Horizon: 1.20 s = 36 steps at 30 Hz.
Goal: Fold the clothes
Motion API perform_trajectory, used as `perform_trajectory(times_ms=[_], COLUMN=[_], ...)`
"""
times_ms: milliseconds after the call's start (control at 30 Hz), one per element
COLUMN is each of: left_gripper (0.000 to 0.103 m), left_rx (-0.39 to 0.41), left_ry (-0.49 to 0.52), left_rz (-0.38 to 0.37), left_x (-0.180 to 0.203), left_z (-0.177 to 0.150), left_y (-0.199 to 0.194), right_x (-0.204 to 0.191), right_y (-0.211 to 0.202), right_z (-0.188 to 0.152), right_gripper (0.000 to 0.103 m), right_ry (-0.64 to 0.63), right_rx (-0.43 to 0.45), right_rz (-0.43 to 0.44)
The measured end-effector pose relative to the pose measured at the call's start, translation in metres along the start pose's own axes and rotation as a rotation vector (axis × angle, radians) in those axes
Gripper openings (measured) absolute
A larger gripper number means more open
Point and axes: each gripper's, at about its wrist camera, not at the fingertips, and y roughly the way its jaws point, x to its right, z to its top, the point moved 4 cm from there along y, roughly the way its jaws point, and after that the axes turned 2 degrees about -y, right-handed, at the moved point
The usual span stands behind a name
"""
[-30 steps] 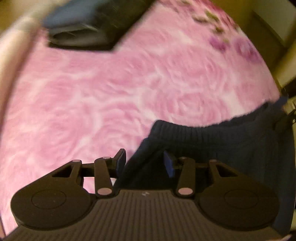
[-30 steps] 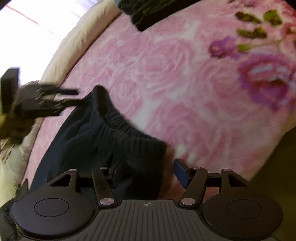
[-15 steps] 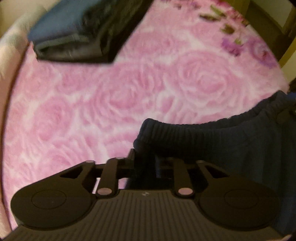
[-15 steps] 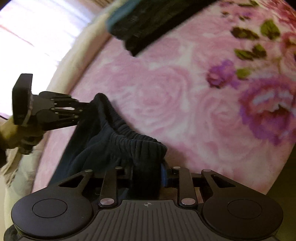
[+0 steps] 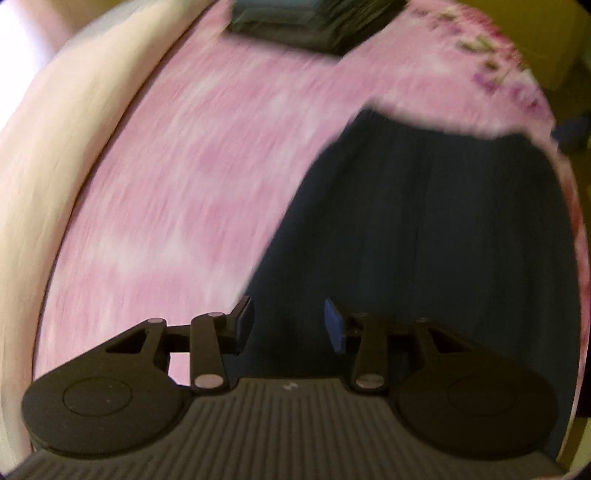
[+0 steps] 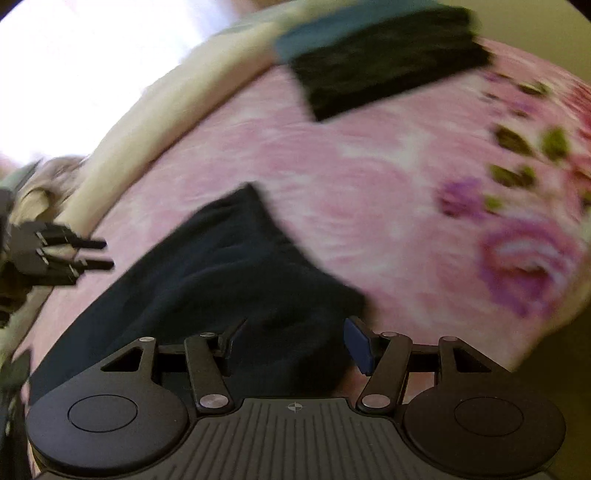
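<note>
A dark navy garment (image 5: 424, 240) lies spread on the pink rose blanket (image 5: 177, 192). In the left wrist view my left gripper (image 5: 289, 321) hovers over its near left edge. Its jaws are opening, the blue pads stand apart, and the cloth lies below them, not pinched. In the right wrist view the garment (image 6: 221, 266) runs from the middle down to my right gripper (image 6: 294, 341). Those jaws are opening too, wide apart above the cloth's near corner, with nothing pressed. The left gripper (image 6: 107, 254) shows at the far left, clear of the garment. Both views are motion-blurred.
A stack of folded dark and blue clothes (image 6: 388, 74) sits at the far end of the blanket (image 6: 369, 177), also visible as the stack (image 5: 314, 22) in the left wrist view. Cream bedding (image 5: 55, 147) borders the blanket on the left. The bed's edge drops off at the right.
Half a second ago both grippers were shut on the ribbed waistband. Both have let go and lifted. The left gripper has pulled away to the left; the garment now lies flat.
</note>
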Motion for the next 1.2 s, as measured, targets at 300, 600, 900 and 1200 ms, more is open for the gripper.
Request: perform_trajectory(times_ms=[300,600,900,1200], left_gripper=[0.037,0.04,0.0,0.004], left_rx=[-0.063,0.007,-0.027,0.043], left_ry=[-0.086,-0.061,-0.029,-0.192], left_rz=[0.067,0.154,0.181,0.235], left_x=[-0.013,-0.056,-0.067,-0.125], left_z=[-0.111,-0.09,-0.089,-0.056], left_y=[-0.018,0.041,0.056,0.06], right_x=[-0.081,-0.097,-0.099,-0.102], right_y=[0.093,0.201,0.222,0.256], right_z=[0.057,0.111,0.11,0.145], right_gripper=[0.06,0.06,0.007,0.009], right_ry=[-0.56,-1.089,-1.159,-1.042], right_rx=[-0.118,-0.194,-0.229,-0.233], right_rz=[0.083,0.027,0.013,0.001])
